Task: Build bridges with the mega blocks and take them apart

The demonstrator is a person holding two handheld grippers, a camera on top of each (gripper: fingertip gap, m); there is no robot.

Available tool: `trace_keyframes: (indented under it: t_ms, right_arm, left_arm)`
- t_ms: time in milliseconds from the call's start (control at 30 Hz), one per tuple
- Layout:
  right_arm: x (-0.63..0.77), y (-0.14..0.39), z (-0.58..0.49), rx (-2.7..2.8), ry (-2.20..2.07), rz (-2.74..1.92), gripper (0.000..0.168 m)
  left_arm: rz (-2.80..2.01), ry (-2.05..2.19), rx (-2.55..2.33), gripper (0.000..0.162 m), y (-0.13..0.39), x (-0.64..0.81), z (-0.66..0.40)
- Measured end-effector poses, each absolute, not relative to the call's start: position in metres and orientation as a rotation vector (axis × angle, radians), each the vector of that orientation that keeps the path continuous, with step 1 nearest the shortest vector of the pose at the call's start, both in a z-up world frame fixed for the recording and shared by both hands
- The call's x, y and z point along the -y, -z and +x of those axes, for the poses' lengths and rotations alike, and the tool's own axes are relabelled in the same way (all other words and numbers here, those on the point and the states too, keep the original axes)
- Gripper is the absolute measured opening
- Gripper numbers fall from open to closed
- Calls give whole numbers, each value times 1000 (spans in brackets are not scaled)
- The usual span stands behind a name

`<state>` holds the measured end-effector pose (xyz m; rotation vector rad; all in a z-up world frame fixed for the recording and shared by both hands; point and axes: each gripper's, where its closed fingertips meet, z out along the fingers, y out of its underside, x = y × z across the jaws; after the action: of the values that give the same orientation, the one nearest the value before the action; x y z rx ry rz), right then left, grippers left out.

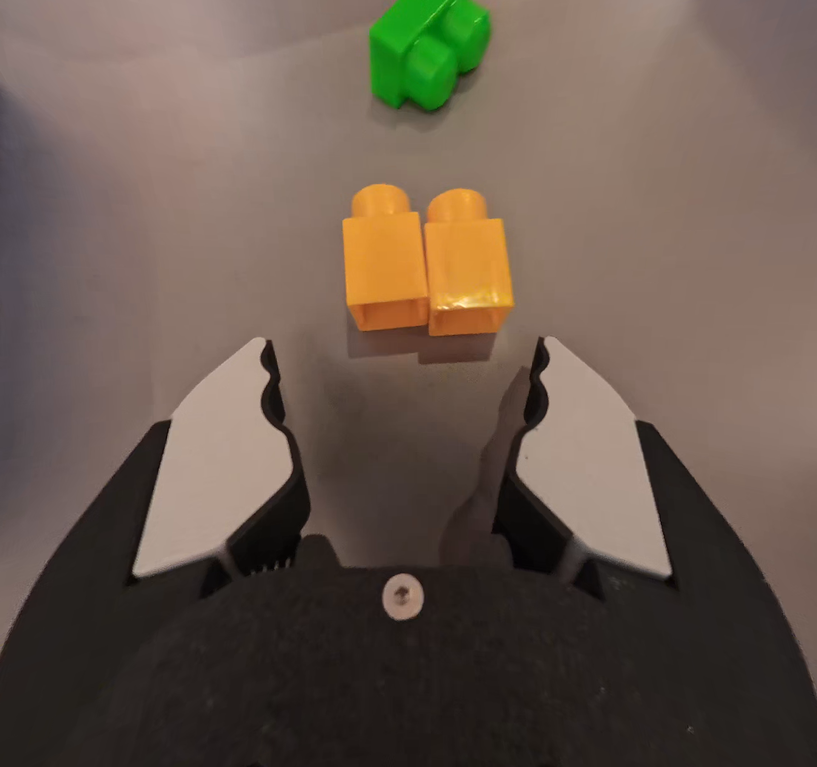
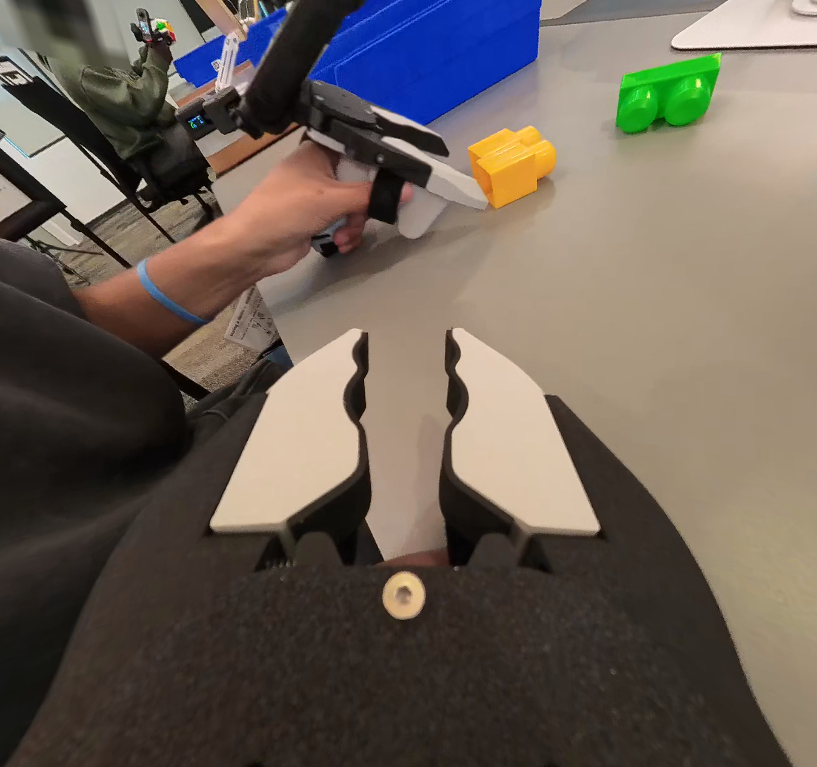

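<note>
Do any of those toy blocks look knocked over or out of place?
Yes. All three lie on their sides on the grey table: two orange blocks side by side, and the green block beyond them, studs pointing sideways instead of up.

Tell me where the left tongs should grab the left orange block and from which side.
Grip the left orange block across its flat body sides, coming from its open hollow end, which faces the open left tongs. It lies on its side, stud pointing away, against its twin, so probably nudge them apart first; no finger fits between.
</note>
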<state>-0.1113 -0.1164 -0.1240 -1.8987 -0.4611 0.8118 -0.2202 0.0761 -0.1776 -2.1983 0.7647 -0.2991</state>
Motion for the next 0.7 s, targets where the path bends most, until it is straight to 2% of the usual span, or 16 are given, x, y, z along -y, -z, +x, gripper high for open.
trace_keyframes:
  t_ms: [267, 533, 700]
  right_arm:
    - [117, 119, -108, 449, -826, -1883, 33]
    - [117, 122, -112, 454, -844, -1893, 33]
    - [117, 121, -113, 454, -851, -1893, 33]
  left_arm:
    - [-2278, 319, -777, 107, 187, -96, -202]
    - [-2296, 298, -813, 87, 194, -101, -193]
    - [-2298, 303, -805, 87, 194, -102, -192]
